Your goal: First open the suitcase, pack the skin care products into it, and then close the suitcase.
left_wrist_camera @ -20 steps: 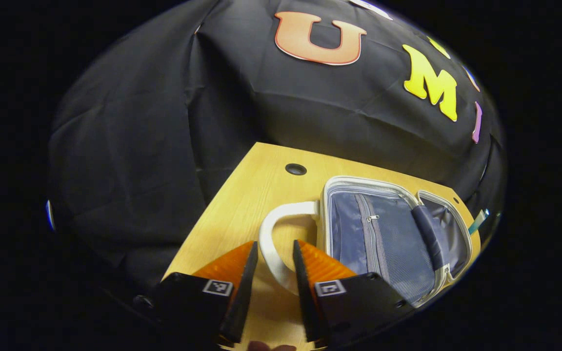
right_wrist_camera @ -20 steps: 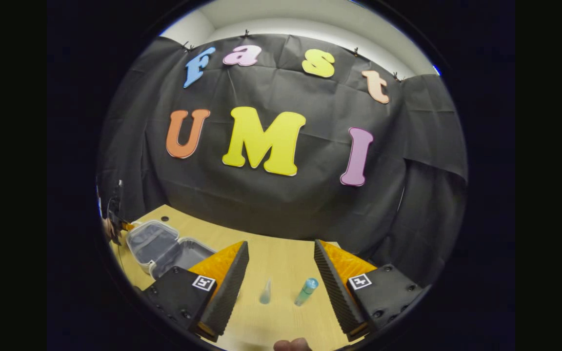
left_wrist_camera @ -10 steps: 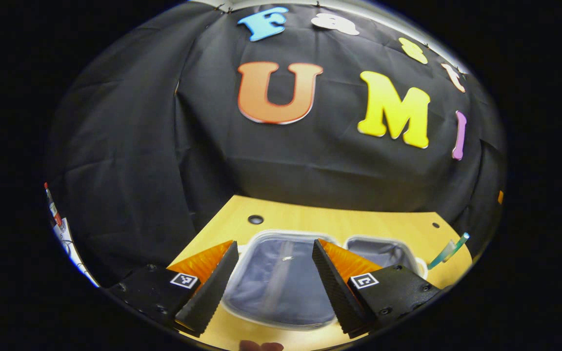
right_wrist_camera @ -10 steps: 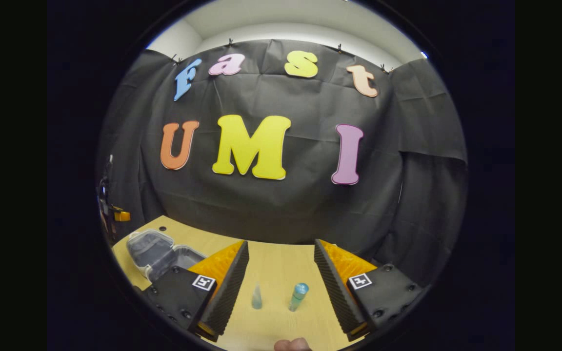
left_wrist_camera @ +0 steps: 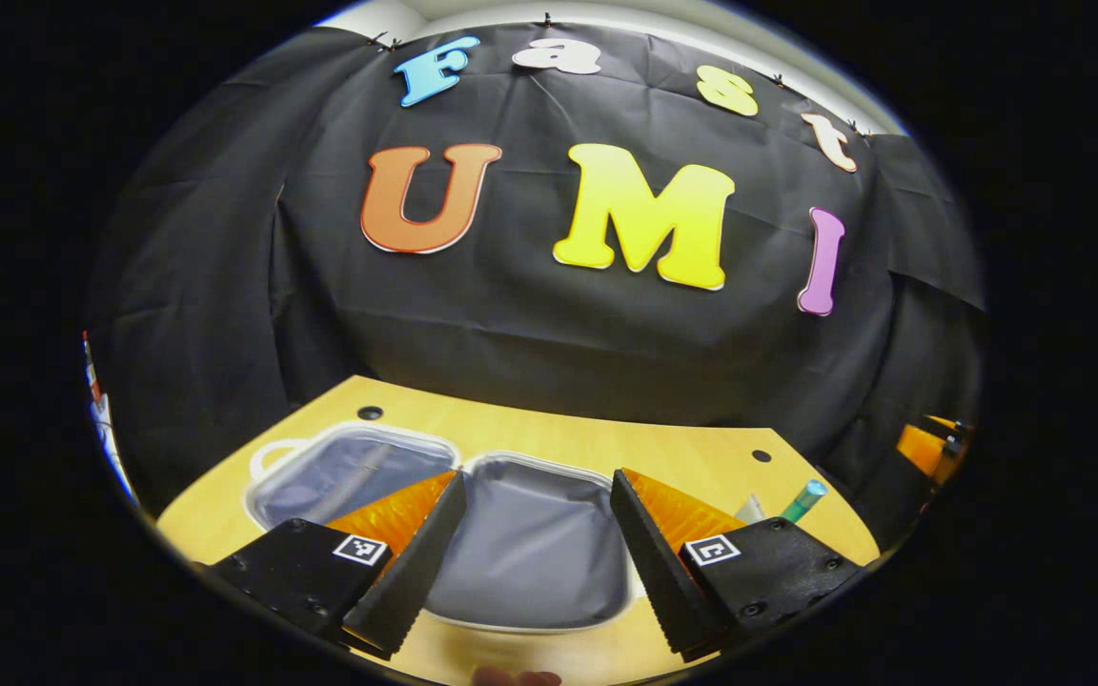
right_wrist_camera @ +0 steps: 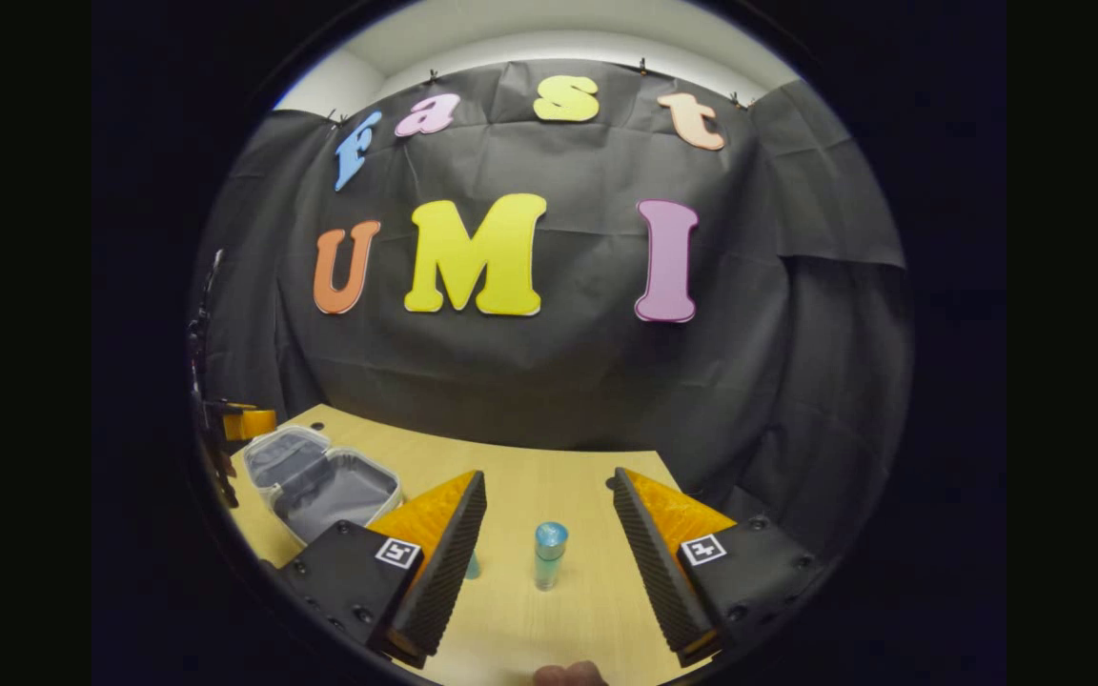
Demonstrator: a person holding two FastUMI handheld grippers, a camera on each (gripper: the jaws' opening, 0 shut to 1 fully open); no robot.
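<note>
Suitcase (right_wrist_camera: 320, 481) is opened already; the bottle (right_wrist_camera: 549, 554) should be centred between the spread right gripper (right_wrist_camera: 549, 557) before it's pinched.

One open suitcase (right_wrist_camera: 325, 483), two skin care bottles (right_wrist_camera: 547, 554), one wooden table (right_wrist_camera: 549, 476)

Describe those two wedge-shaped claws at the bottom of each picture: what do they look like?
Each gripper, left and right, has two wedge-shaped fingers with ribbed inner faces, tapering forward. Each finger sits on a black block fixed with small screws and carrying a small square black-and-white marker. A fingertip of the person holding it peeks in at the bottom edge.
</note>
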